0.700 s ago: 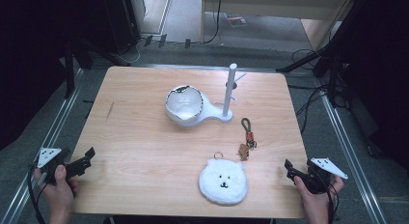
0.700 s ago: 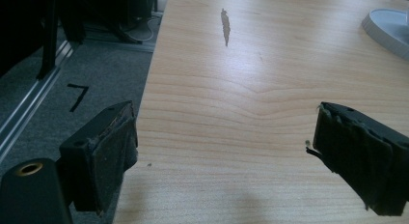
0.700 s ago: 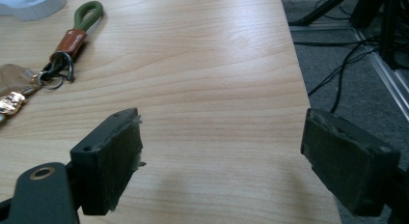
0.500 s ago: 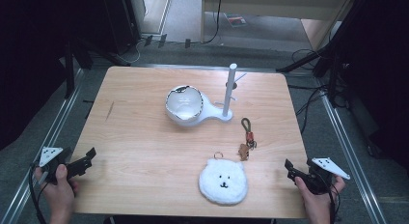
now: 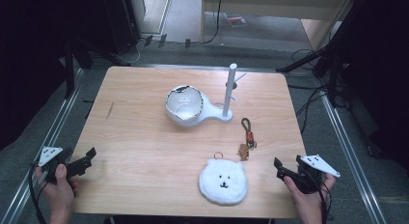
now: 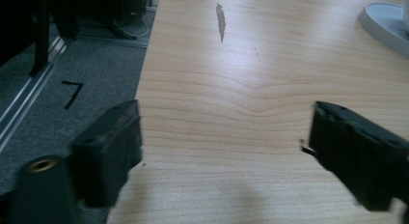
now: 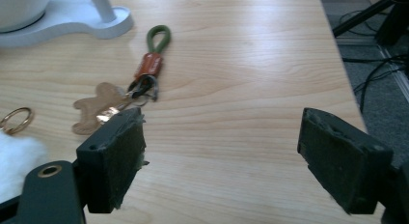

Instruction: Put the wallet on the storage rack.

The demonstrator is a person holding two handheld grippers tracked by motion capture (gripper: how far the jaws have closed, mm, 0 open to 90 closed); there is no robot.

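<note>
A white fluffy bear-face pouch (image 5: 223, 180) with a gold ring (image 5: 218, 155) lies near the table's front edge. Beside it is a keychain (image 5: 247, 137) with a green loop (image 7: 158, 36), an orange clip and a tan tag (image 7: 96, 108). A white stand (image 5: 212, 114) carries a bowl (image 5: 184, 104) and an upright post (image 5: 230, 89). My left gripper (image 5: 87, 156) is open at the front left corner, over bare wood (image 6: 226, 137). At the front right my right gripper (image 5: 279, 168) is open, nothing between its jaws, right of the pouch.
The wooden table (image 5: 144, 132) has a dark mark (image 5: 109, 110) on its left side. Metal rails (image 5: 58, 118) run along both sides, with grey floor and cables (image 5: 308, 103) beyond. Bare wood lies between the grippers and the stand.
</note>
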